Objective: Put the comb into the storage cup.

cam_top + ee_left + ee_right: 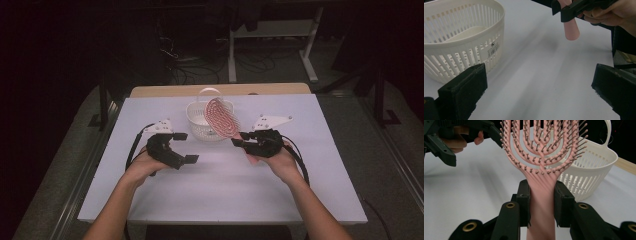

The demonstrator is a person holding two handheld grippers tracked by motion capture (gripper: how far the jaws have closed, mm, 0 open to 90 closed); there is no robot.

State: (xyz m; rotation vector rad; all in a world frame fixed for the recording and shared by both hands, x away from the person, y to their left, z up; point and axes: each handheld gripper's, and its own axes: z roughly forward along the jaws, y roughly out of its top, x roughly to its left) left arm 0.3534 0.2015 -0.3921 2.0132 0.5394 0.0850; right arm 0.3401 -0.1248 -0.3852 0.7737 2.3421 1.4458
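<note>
Hairbrush (541,150): pink, pinched by its handle in my right gripper (541,200), head tilted up over the near rim of the basket.
Right jaws: pressed on both sides of the handle.
Left gripper (182,147): I see its jaws spread wide with nothing between them, just left of the basket.
Basket (200,122): white, slatted, handle raised, standing on the table (225,185) between my two grippers.
Obstructions: I find bare tabletop between the left gripper and the brush handle.
</note>
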